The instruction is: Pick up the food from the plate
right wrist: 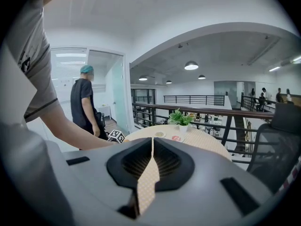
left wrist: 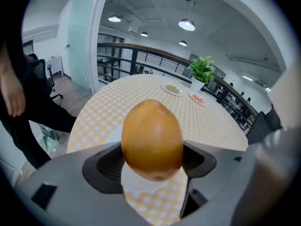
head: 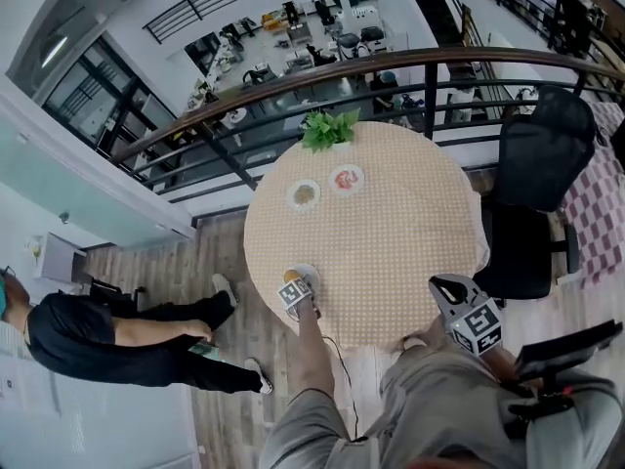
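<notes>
A golden-brown bun (left wrist: 152,139) is clamped between the jaws of my left gripper (left wrist: 153,166), held just above a white plate (left wrist: 141,182) at the near left edge of the round checked table (head: 391,252). In the head view the left gripper (head: 296,291) and the bun (head: 291,277) sit over that plate (head: 310,274). My right gripper (head: 457,301) is at the table's near right edge, off the plate, its jaws closed together with nothing between them (right wrist: 151,161).
Two small plates of food (head: 304,194) (head: 347,178) and a potted plant (head: 328,128) stand at the table's far side. A black chair (head: 532,193) is on the right. A person (head: 117,335) stands left of the table, by a railing (head: 293,91).
</notes>
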The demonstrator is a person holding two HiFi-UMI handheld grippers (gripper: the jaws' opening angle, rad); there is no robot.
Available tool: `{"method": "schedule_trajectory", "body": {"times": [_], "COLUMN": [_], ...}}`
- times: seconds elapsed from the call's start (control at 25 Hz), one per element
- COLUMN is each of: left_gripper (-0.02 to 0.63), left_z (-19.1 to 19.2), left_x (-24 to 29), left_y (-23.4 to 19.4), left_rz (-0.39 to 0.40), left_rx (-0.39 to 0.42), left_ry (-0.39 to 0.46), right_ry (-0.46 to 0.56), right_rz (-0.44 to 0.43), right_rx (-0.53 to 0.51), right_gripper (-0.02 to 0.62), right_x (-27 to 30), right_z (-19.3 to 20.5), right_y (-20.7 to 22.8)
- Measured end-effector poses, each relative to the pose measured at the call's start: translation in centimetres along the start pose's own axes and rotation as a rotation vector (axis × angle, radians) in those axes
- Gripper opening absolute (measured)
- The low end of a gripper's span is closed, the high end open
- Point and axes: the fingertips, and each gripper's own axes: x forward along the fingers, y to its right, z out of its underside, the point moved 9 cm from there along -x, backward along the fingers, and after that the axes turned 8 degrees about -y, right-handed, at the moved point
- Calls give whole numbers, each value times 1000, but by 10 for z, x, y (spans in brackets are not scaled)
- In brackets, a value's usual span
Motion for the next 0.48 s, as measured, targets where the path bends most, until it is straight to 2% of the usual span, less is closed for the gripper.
{"method": "schedule_trajectory", "body": {"times": [0.48], "left_gripper": [362], "left_z": [-17], "left_x": [-98], "left_y": [24], "left_rz": [77], "left_rx": [27], "left_ry": [305], "right_ry": [68], "right_rz": [-154], "right_rx": [-27], "right_gripper": [23], "right_x": [9], "right_z": [-22], "right_y": [-25]}}
